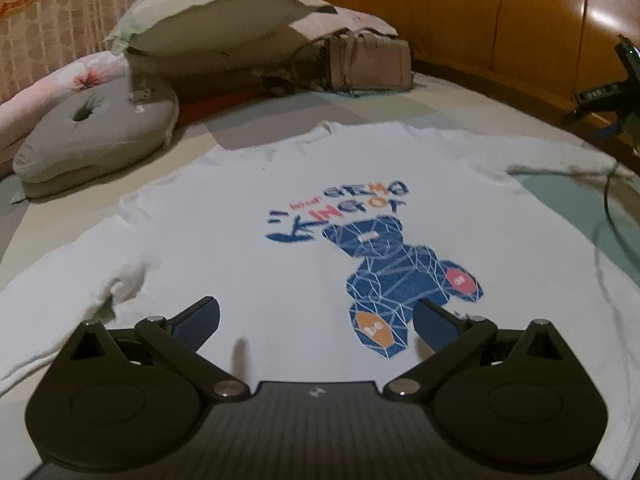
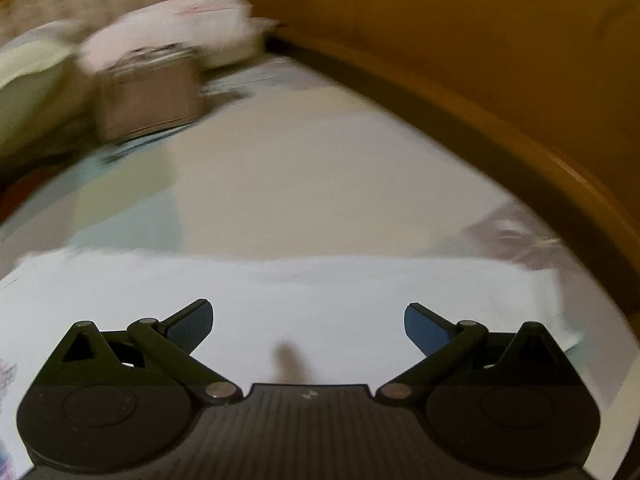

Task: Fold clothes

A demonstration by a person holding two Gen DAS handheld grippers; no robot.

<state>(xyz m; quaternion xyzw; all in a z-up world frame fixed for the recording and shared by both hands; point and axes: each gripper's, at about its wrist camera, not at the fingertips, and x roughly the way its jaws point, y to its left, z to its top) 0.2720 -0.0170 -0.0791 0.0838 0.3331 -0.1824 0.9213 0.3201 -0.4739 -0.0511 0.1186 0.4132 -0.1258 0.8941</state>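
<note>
While it hovers low over the bed, the left gripper (image 1: 316,316) is spread wide with nothing between its blue pads (image 1: 200,316), seen from the left wrist camera. Directly ahead of and beneath it lies the white T-shirt (image 1: 240,264), flat and print-side up, neck pointing away from the claw, long axis running straight forward. Its graphic is a blue faceted bear (image 1: 396,276) just ahead of the right finger, with orange patches reading "be" and "or"; the lettering beyond it is upside down and only partly legible. Farther ahead sit a grey cushion (image 1: 96,136) to the left, a brown bag (image 1: 360,64), and a wooden headboard (image 1: 500,12).

From the right wrist camera, heavily blurred, the right gripper (image 2: 309,326) is likewise spread wide and empty, held low above white shirt fabric (image 2: 300,292) whose straight edge crosses just ahead of the fingers. Beyond lies bare bedsheet (image 2: 300,180).
</note>
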